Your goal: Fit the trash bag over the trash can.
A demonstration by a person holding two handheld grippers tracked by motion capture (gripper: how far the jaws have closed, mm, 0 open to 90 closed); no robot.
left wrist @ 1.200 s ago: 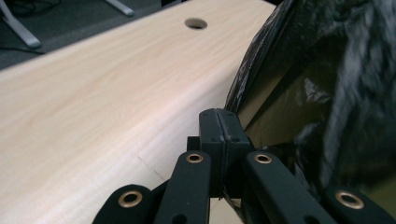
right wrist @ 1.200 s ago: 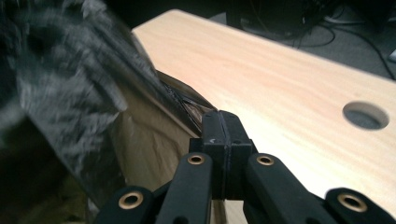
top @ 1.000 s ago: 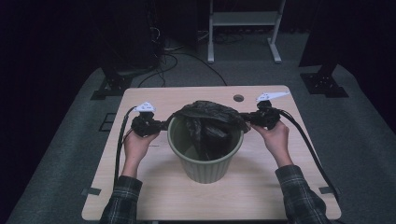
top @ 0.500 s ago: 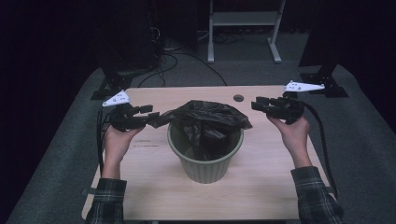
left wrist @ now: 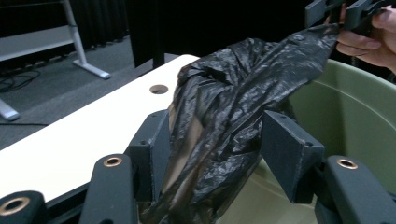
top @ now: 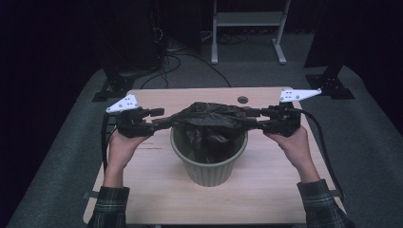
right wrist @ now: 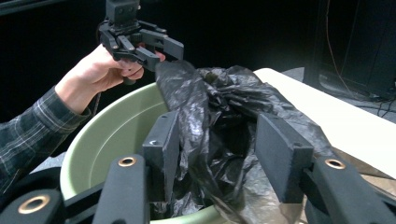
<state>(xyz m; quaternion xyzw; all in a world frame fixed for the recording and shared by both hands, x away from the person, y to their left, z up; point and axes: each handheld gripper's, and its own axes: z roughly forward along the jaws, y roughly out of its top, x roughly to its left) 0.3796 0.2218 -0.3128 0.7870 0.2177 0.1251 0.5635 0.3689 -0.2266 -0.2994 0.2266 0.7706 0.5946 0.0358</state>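
- Table [top: 142, 190]: pale wood top with a small round hole near its far edge; bore every item below.
- Bin [top: 209, 166]: green, round, upright at mid-table, between the two hands.
- Bin bag [top: 211, 116]: black plastic, stretched flat across the bin's mouth, its long axis left to right; the middle sagged into the bin, the two ends ran out to the grippers. Both hands stood about equally far from the bin, so neither was nearer.
- Left gripper [top: 159, 118]: held just outside the bin's left rim; in the left gripper view the jaws stood apart with gathered bag lying between them, and whether the film was truly pinched could not be told.
- Right gripper [top: 254, 118]: just outside the right rim; jaws likewise apart in the right gripper view with bag between, grip uncertain.
- Judgement: the likely next move was drawing the bag's edge outward and down over the rim.
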